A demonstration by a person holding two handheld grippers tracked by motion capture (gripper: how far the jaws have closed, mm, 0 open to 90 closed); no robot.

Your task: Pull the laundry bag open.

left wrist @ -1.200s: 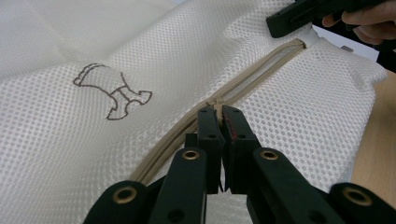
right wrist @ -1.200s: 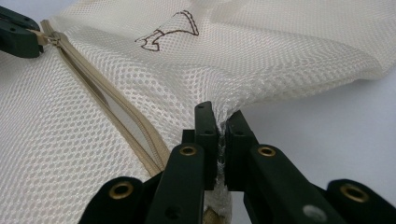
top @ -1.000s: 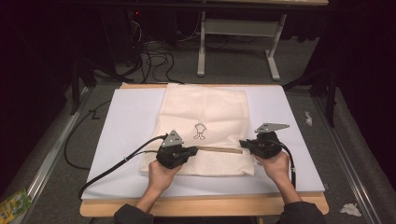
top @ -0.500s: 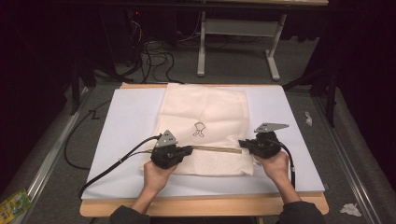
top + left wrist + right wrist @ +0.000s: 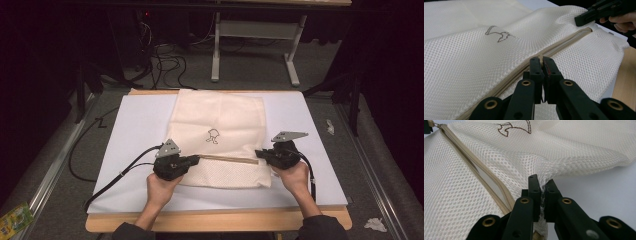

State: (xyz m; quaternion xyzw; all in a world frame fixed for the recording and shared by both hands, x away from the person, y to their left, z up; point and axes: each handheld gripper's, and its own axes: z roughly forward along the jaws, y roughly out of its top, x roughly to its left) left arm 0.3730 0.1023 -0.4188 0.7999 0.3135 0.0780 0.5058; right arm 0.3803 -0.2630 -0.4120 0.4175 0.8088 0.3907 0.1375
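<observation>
- We see the cream mesh zip-up laundry bag (image 5: 220, 135) lying mid-desk.
- Our left gripper (image 5: 541, 60) is clamped on its zipper pull (image 5: 540, 59), near-left.
- Our right gripper (image 5: 542, 185) pinches the bag's near-right edge.

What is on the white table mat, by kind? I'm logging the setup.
Mesh laundry bag, cream, zippered: 1
Handheld grippers: 2, the left gripper shut on the zipper pull, the right gripper shut on the bag's edge
Total: 3
</observation>
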